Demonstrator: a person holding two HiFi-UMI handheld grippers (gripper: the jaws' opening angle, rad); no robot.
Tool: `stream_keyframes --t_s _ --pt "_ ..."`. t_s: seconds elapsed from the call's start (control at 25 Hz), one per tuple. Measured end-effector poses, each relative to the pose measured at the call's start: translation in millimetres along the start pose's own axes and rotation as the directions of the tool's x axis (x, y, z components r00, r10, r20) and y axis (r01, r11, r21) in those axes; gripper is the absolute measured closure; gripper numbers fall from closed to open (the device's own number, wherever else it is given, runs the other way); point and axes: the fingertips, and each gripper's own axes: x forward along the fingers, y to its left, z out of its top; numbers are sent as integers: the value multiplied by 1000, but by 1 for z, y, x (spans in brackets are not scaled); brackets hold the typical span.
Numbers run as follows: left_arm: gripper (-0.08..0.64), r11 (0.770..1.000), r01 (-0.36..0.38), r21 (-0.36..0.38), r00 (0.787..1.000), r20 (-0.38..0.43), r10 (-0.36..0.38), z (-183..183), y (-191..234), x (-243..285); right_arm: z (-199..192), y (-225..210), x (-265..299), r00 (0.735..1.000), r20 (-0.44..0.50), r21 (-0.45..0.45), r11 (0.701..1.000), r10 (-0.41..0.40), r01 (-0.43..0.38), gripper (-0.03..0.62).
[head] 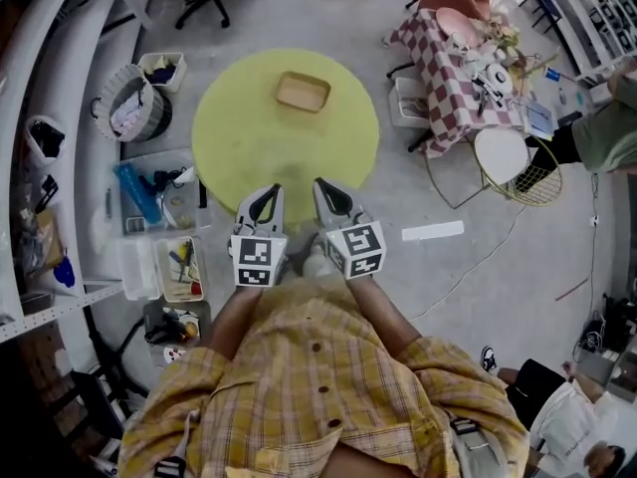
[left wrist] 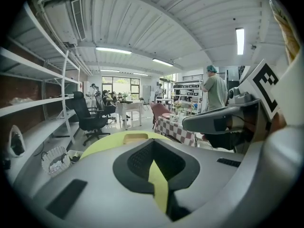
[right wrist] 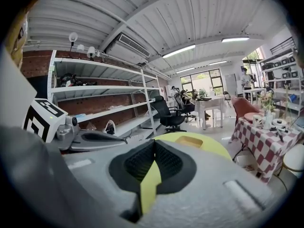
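Head view: the left gripper [head: 265,199] and right gripper [head: 328,189] hang side by side over the near edge of a round yellow table [head: 239,127]. Both are clenched on nothing. A shallow tan rectangular tray [head: 303,92] sits on the table, well ahead of both sets of tips and apart from them. Each marker cube [head: 253,259] bears a black-and-white square code. No other writing can be read.

Left gripper view: the jaws meet at their tips with nothing between them. The tray [left wrist: 135,137] lies straight ahead beyond them. It looks light, stiff and empty, with low upright walls, so a pinch over one rim wall would likely serve best.

Right gripper view: the jaws are pressed together and empty. The tray [right wrist: 190,141] lies ahead, slightly right of the tips. It shows no label.
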Motion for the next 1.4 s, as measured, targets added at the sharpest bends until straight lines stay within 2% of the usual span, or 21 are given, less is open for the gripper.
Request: stream_keyframes --t_s 0.2,0.48,0.68,0.88,1.08,1.28,1.4 --pt "555 1000 -12 0 999 -50 12 -8 3 12 -7 -12 1 1000 -6 7 1000 -8 9 594" --pt "555 997 -10 75 993 -112 18 -15 2 27 -7 -17 6 1000 -19 14 1000 3 -2 594" --pt "555 998 -7 62 987 -160 17 -34 2 36 -12 -22 8 999 -35 19 1000 4 -3 594" --pt "555 996 8 84 981 -192 8 -39 3 46 -17 -29 13 999 -45 33 999 6 -4 594" --pt "555 988 24 149 972 -236 12 -48 4 57 -21 -32 19 998 -56 31 999 17 -15 594" --pt "554 964 73 254 954 -300 7 -61 6 68 -23 -32 24 998 -62 36 999 23 -21 594" --pt "554 951 110 290 939 -343 -4 -71 8 75 -23 -33 27 997 -68 38 999 24 -21 594"
